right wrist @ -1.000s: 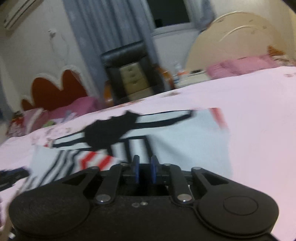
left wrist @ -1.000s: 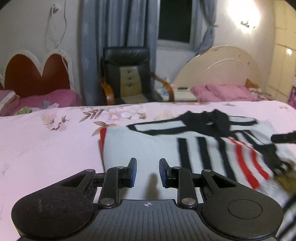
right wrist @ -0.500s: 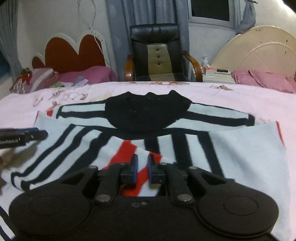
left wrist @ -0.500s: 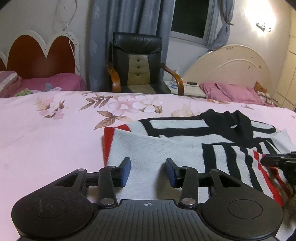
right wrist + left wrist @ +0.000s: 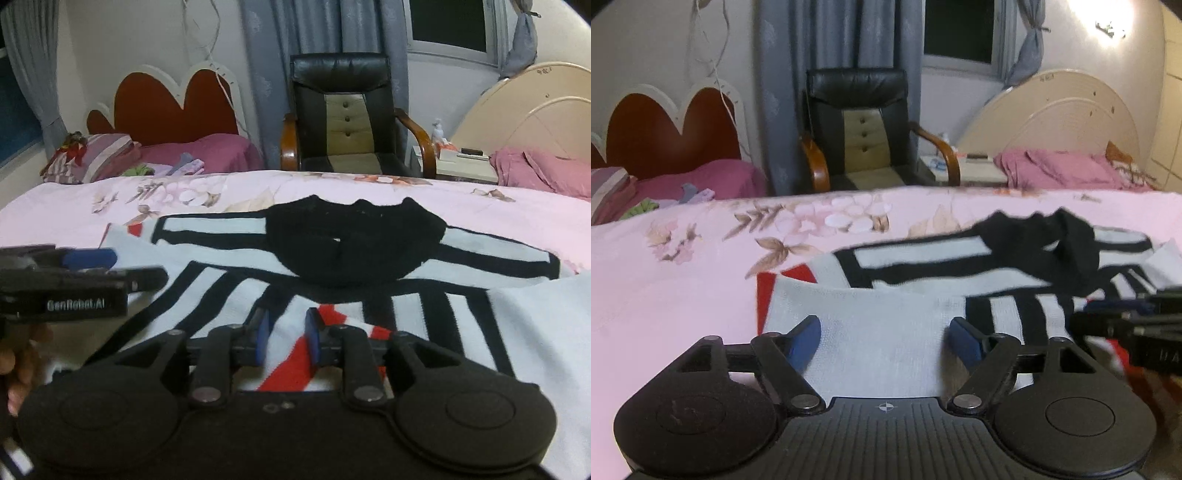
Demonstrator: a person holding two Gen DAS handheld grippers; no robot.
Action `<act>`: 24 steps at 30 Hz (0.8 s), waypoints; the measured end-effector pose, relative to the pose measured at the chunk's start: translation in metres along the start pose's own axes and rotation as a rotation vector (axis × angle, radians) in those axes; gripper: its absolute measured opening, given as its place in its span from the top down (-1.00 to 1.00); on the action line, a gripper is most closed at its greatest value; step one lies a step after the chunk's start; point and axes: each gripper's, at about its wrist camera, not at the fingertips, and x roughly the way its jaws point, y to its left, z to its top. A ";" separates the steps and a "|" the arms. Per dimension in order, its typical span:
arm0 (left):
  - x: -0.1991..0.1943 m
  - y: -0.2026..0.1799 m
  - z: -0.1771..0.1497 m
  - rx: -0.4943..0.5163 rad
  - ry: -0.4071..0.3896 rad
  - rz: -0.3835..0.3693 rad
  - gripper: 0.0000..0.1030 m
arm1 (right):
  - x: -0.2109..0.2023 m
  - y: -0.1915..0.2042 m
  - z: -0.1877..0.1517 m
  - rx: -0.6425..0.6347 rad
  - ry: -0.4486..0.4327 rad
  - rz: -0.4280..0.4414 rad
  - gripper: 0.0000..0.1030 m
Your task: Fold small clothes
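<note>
Left wrist view: the left gripper [image 5: 884, 338] now stands with its blue-padded fingers [image 5: 805, 341] spread far apart, wider than half a second ago, empty over the plain white panel of the striped sweater [image 5: 960, 280]. The sweater lies on the pink floral bedspread [image 5: 683, 288], its red-edged hem just beyond the left finger and its black collar farther off toward the black armchair [image 5: 858, 129]. White knit fills the gap between the fingers; whether the pads touch it cannot be told. The right gripper [image 5: 1126, 317] has pushed further into view from the right edge, over the sweater's black stripes, on the side away from the red heart-shaped headboard [image 5: 672, 133].

Right wrist view: the right gripper [image 5: 286, 332] has parted its fingers [image 5: 262, 334] slightly since the previous frame, when they sat nearly together; a narrow gap now shows, holding nothing. Directly between and beyond them lies a fold of the sweater [image 5: 369, 273] carrying red and white stripes, with the black collar farther on, in line with the armchair [image 5: 347, 110]. The left gripper [image 5: 110, 264], side-on, reaches in over the sweater's edge nearest the headboard [image 5: 170, 103], deeper than before. The bedspread [image 5: 258, 188] extends past the collar toward the armchair.
</note>
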 end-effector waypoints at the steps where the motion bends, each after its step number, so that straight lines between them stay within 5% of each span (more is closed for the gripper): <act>1: 0.001 0.000 -0.001 -0.002 -0.004 -0.001 -0.47 | 0.002 -0.001 0.000 0.003 -0.003 0.004 0.57; 14: 0.000 0.011 -0.006 -0.003 -0.008 -0.014 -0.47 | -0.003 -0.009 -0.002 -0.088 0.005 -0.014 0.58; 19: -0.028 0.016 -0.010 0.002 -0.044 0.029 -0.47 | -0.029 -0.027 -0.007 -0.024 0.006 -0.078 0.54; 24: -0.055 -0.027 -0.020 0.016 -0.084 -0.064 -0.47 | -0.061 -0.034 -0.019 0.039 -0.025 -0.041 0.46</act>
